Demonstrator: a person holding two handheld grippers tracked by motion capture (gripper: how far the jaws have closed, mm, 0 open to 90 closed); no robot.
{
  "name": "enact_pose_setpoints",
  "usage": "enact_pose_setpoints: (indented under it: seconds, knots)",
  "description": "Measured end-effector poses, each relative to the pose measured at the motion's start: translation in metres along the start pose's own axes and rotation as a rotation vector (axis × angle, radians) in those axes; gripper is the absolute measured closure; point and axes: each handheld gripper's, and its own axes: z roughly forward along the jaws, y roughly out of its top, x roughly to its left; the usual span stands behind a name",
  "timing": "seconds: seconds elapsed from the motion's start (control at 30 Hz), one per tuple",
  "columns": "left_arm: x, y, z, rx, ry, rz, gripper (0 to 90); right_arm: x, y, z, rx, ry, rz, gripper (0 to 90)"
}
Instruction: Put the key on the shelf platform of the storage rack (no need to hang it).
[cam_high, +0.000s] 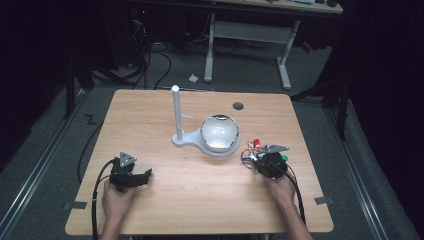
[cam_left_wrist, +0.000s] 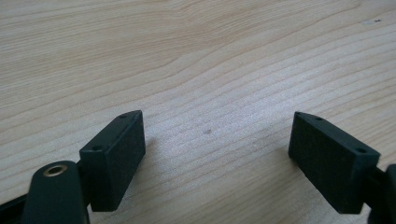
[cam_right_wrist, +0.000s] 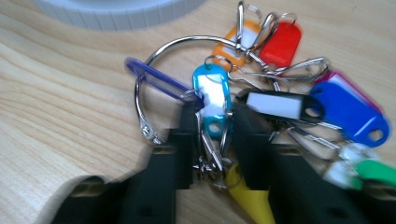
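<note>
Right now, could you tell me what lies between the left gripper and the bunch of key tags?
Bare wooden table, in the high view, separates the left gripper from the key tags.

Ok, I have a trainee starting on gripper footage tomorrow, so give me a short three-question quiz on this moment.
1. True or false: the left gripper stands open over bare table.
2. What do the jaws of the right gripper close around? A) the white stand B) the bunch of key tags C) the metal bowl
3. Which tag colour lies between the right gripper's pads?

Key
1. True.
2. B: the bunch of key tags on its big ring, beside the white stand that carries the metal bowl.
3. Light blue.
</note>
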Motion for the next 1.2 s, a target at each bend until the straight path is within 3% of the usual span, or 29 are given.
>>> enact_pose_setpoints:
  seconds: [0.27, 0.53, 1.2]
  knots:
    - [0.000, 0.000, 0.000, 0.000, 0.001, -0.001, 19.0, -0.001, 0.000, -0.002, -0.005, -0.003, -0.020, 85.8]
    - [0.000, 0.000, 0.000, 0.000, 0.001, -0.002, 19.0, -0.007, 0.002, -0.013, -0.062, 0.017, -0.004, 86.4]
    - [0.000, 0.000, 0.000, 0.000, 0.000, -0.002, 19.1, -0.028, 0.031, -0.064, -0.197, 0.041, 0.016, 88.7]
